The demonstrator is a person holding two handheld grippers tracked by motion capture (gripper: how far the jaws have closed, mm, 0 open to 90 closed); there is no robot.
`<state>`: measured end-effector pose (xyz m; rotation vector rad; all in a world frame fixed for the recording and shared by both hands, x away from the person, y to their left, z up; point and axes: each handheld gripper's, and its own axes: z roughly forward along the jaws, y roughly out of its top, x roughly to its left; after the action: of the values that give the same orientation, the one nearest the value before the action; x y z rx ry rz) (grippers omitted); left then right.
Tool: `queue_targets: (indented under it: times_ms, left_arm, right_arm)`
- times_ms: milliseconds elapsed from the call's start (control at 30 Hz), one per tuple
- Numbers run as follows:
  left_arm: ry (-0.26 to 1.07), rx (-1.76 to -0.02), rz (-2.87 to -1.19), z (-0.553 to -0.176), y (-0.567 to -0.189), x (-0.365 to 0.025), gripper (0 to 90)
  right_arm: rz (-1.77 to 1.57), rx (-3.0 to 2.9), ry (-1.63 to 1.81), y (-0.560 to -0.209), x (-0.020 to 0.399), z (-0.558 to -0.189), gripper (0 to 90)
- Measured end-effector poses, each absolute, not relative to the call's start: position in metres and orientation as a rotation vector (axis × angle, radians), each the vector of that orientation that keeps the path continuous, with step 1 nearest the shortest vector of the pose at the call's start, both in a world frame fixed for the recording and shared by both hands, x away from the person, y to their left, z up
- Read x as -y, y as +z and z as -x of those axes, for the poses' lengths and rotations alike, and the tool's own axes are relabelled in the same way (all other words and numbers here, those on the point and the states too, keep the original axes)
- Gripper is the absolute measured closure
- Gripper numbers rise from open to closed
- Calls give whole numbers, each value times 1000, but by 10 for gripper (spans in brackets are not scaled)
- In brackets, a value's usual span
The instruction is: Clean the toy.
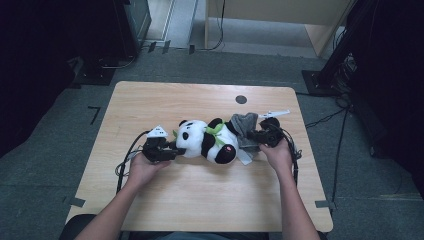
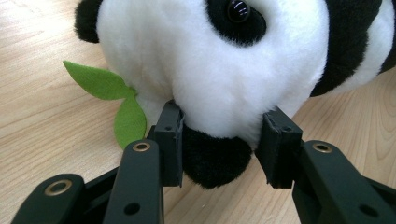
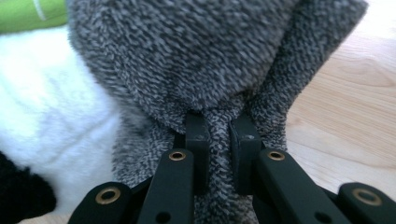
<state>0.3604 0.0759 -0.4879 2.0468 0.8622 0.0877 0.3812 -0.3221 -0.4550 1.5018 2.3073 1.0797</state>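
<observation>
Grey knitted garment (image 3: 196, 60), pinched by the right gripper (image 3: 218, 135), only partly covers the plush panda (image 1: 207, 140); the left gripper (image 2: 224, 140) clamps its head, dressing unfinished.

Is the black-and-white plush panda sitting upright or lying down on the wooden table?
Lying down. The black-and-white plush panda stretches lengthwise across the wooden table, head toward the left gripper, whose jaws press its head.

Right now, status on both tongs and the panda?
Left tongs clamped on the plush panda, at its head. Right tongs shut on grey knit cloth at the panda's far end. Table unobstructed nearby.
</observation>
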Motion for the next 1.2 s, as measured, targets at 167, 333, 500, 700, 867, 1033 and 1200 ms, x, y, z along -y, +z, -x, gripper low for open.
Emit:
queue_targets:
  times_ms: [167,333,500,700,867,1033,1200]
  left_arm:
    - [91,-865,-2046,-360,-488,-76,581]
    - [95,-864,-2050,-359,-488,-75,581]
    - [99,-859,-2055,-359,-488,-75,581]
    - [95,-859,-2053,-360,-488,-76,583]
    - [90,-862,-2045,-360,-488,-76,584]
    - [88,-862,-2045,-360,-488,-76,584]
    - [88,-864,-2044,-360,-488,-76,584]
  right_arm:
    - [-1526,-2178,1207,-435,338,-376,818]
    - [-1461,-2081,1365,-402,344,-373,817]
    - [-1364,-2158,1378,-388,321,-379,816]
    - [-1322,-2310,1249,-402,291,-393,816]
    - [-1324,-2339,1198,-410,290,-395,820]
    - [-1413,-2361,1129,-427,303,-395,821]
    - [-1474,-2333,1210,-444,311,-392,820]
